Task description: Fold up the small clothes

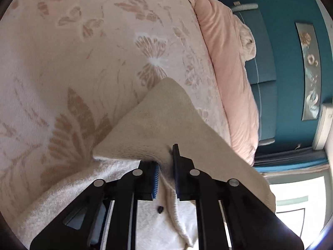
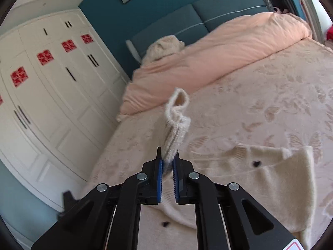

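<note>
The left gripper (image 1: 166,162), black with blue ribbed pads, is clamped on a fold of the cream fuzzy knitted garment (image 1: 164,123), with the fabric pinched between its 2 fingers and a flat triangular flap standing up beyond the fingertips. The rest of the garment hangs down below the fingers toward the camera, where 1 small dark button (image 1: 160,209) shows on the knit. Behind it spreads the pale pink bedspread with tan butterfly and leaf patterns (image 1: 93,52), and along its far side lies a rolled peach duvet (image 1: 226,73) against the teal padded headboard (image 1: 264,66); a long framed picture (image 1: 310,70) hangs on the teal wall. In the right wrist view, the right gripper (image 2: 168,160) is likewise closed on a bunched edge of the same cream garment (image 2: 177,116), which rises upright from between its pads and ends in a looped, curled hem. The main body of the garment lies spread on the bedspread (image 2: 270,104) to the right and below the fingers, with 2 dark buttons visible, 1 near (image 2: 256,163) and 1 near (image 2: 165,224). A white panelled wardrobe with red square decorations (image 2: 45,79) stands beside the bed, and a cream bundled knit item (image 2: 164,48) rests on the peach duvet at the headboard.
</note>
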Motion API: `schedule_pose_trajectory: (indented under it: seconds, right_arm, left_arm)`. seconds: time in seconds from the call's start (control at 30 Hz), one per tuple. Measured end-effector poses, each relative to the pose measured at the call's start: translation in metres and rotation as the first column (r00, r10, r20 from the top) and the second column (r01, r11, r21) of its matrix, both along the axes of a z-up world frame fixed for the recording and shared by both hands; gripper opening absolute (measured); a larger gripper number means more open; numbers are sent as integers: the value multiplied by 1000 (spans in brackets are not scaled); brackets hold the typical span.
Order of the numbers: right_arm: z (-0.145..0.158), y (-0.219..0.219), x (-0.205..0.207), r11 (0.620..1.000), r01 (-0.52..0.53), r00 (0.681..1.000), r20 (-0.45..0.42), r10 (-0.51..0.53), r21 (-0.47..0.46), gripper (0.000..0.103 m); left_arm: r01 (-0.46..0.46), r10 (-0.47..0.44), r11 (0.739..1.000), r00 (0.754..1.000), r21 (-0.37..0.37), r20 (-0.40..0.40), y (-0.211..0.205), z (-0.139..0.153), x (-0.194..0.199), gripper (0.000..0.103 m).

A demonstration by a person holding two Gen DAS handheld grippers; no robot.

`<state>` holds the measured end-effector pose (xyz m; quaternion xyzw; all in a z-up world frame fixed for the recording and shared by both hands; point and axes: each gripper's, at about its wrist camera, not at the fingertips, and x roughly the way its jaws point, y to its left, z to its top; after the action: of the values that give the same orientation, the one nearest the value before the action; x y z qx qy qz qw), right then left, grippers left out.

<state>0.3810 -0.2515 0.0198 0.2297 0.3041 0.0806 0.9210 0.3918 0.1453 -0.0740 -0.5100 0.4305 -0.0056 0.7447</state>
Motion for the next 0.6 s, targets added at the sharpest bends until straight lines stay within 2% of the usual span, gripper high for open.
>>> schedule_pose_trajectory:
  seconds: [0.03,0.07,0.1,0.13,0.2,0.27,0.33,0.37,0.43,0.47,0.57,0.6]
  right_arm:
    - [-31,-10,4,999,27,997,-75,-30,-43,8]
    - [-75,-20,10,995,43,977,-205,-61,-88,7]
    - [-120,-29,15,991,54,932,-350,-95,-125,7]
    - [-151,-38,13,990,64,891,-439,-112,-122,6]
    - [-141,-51,-2,993,116,935,-339,-105,13,6]
    - [-116,-54,-7,988,115,964,-253,-87,100,6]
    - [-99,-54,-11,992,108,980,-174,-96,62,6]
    - [-106,-55,-7,993,113,974,-200,-104,31,6]
    - [-141,-61,7,993,121,932,-344,-113,2,6]
    - [-151,-63,8,992,124,920,-376,-112,8,6]
    - [-133,-64,-10,987,134,964,-244,-108,90,6]
    - [-133,-62,-12,990,129,968,-224,-114,53,6]
  left_arm:
    - [12,-11,999,1000,49,-24,-5,-6,1,9]
    - [23,-19,996,998,83,-52,-10,-16,0,9]
    - [26,-18,995,996,97,-83,-12,-26,-2,8]
    - [20,-11,996,995,91,-101,-12,-34,-4,7]
    - [4,2,996,997,84,-80,-11,-39,-12,7]
    - [23,-15,991,998,134,-61,-13,-35,-13,7]
    - [36,-27,985,998,168,-57,-16,-32,-12,7]
    - [39,-29,983,998,181,-58,-18,-32,-12,7]
    - [39,-28,978,998,206,-58,-23,-33,-12,7]
    - [41,-29,975,998,220,-55,-24,-32,-13,7]
    - [52,-42,966,998,254,-44,-26,-31,-14,8]
    - [57,-48,964,998,261,-40,-25,-33,-16,9]
